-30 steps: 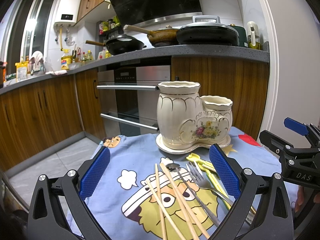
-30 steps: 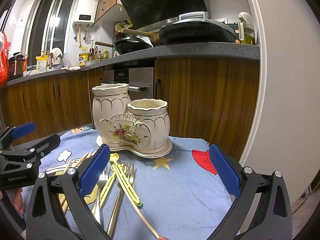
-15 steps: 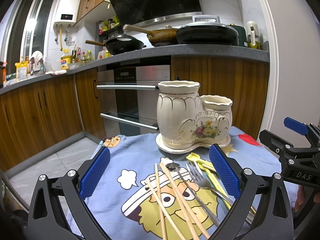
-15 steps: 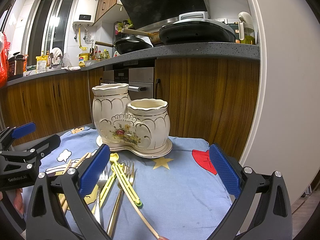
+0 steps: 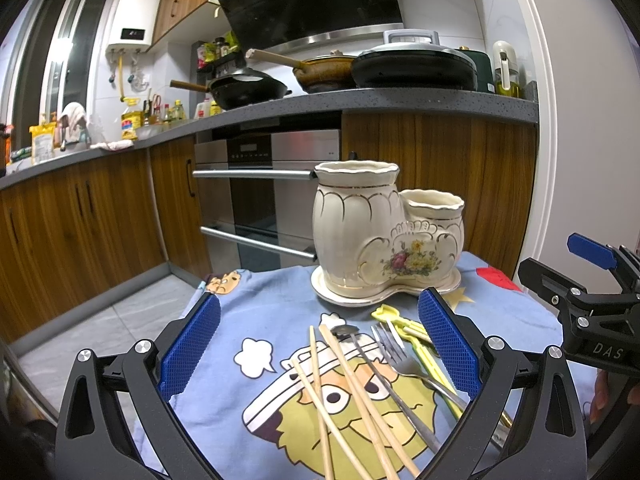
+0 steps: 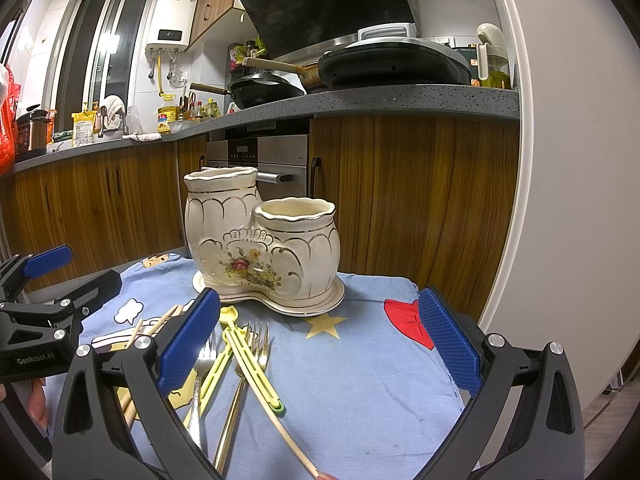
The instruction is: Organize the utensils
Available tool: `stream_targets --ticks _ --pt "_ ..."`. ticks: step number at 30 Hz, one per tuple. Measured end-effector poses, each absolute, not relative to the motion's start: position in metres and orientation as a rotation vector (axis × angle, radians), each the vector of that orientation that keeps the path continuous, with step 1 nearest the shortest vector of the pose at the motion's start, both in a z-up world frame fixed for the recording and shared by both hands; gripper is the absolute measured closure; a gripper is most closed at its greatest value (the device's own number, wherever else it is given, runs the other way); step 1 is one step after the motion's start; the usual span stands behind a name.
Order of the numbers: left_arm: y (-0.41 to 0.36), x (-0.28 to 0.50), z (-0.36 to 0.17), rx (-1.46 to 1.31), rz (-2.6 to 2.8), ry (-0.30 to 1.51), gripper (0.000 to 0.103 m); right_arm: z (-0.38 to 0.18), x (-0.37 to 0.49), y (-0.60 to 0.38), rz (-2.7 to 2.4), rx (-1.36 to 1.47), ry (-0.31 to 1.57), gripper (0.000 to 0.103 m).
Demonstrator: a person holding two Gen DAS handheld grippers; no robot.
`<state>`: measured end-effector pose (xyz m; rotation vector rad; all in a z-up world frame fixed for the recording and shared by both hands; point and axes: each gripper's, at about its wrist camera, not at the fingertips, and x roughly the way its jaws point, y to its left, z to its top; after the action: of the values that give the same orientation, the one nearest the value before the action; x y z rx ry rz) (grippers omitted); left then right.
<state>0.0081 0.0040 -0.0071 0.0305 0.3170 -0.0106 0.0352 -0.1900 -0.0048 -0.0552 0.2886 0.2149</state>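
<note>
A cream ceramic utensil holder (image 5: 384, 236) (image 6: 260, 240) with two cups stands on its saucer at the far side of the table. Loose on the cartoon cloth lie several wooden chopsticks (image 5: 352, 384) (image 6: 156, 322), silver forks (image 5: 394, 350) (image 6: 256, 340) and a yellow-green plastic utensil (image 5: 400, 322) (image 6: 248, 350). My left gripper (image 5: 320, 354) hovers open over the chopsticks and forks, holding nothing. My right gripper (image 6: 318, 350) is open and empty too, above the cloth just right of the forks. Each gripper shows at the edge of the other's view.
The table is covered by a blue cartoon cloth (image 5: 280, 320) (image 6: 360, 360). Behind stand wooden cabinets, an oven (image 5: 272, 196) and a grey counter (image 6: 400, 102) with pans. A white wall (image 6: 560, 200) lies to the right; the tiled floor (image 5: 112, 328) drops off on the left.
</note>
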Motion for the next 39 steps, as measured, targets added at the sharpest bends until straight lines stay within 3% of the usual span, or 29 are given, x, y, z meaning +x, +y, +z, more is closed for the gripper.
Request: stream_targets --ticks 18,32,35,36,39 --pt "0.002 0.014 -0.024 0.046 0.020 0.377 0.005 -0.010 0.043 -0.192 0.224 -0.027 0.330 0.005" --pt "0.032 0.018 -0.021 0.024 0.041 0.504 0.006 -0.023 0.065 -0.203 0.339 0.018 0.521 0.005" --pt "0.043 0.018 -0.024 0.006 0.029 0.563 0.008 -0.023 0.066 -0.205 0.350 0.020 0.528 0.006" --pt "0.045 0.017 -0.026 0.009 0.033 0.579 0.009 -0.023 0.066 -0.205 0.351 0.018 0.531 0.011" --pt "0.049 0.016 -0.031 0.012 0.020 0.643 0.025 -0.023 0.067 -0.206 0.359 0.016 0.545 0.023"
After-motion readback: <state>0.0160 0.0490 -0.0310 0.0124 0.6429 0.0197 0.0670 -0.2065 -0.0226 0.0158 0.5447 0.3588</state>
